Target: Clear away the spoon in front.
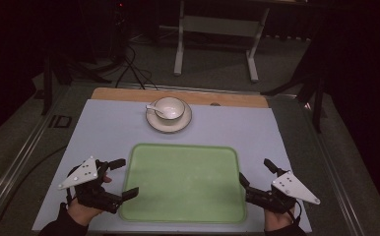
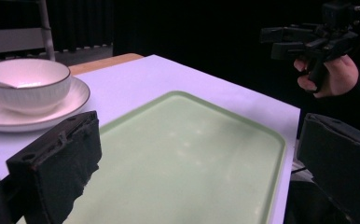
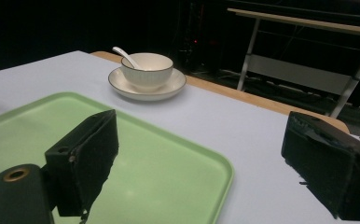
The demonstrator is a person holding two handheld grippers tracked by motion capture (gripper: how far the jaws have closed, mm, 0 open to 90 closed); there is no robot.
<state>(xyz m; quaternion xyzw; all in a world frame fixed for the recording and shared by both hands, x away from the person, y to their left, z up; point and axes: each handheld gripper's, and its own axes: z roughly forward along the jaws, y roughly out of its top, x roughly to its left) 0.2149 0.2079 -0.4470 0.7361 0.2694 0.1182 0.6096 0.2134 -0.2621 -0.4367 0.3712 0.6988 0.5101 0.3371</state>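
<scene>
An empty light green tray (image 1: 185,182) lies on the pale mat near the front edge of the table. My left gripper (image 1: 129,176) is open at the tray's left rim, and its jaws straddle that rim with nothing between them. At the tray's right rim my right gripper (image 1: 253,169) is open too and empty. Behind the tray a white bowl (image 1: 171,107) sits on a saucer (image 1: 183,123), with a white spoon (image 1: 154,109) resting in the bowl. The left gripper view has the tray (image 2: 192,154), the bowl (image 2: 26,84) and the other gripper (image 2: 308,39) in a hand. The right gripper view has the tray (image 3: 38,130) and the bowl (image 3: 148,70).
The pale mat (image 1: 104,128) covers a wooden tabletop whose far edge (image 1: 237,100) shows behind the saucer. A white table frame (image 1: 215,29) and cables (image 1: 134,69) stand on the floor beyond. Bare mat lies on both sides of the saucer.
</scene>
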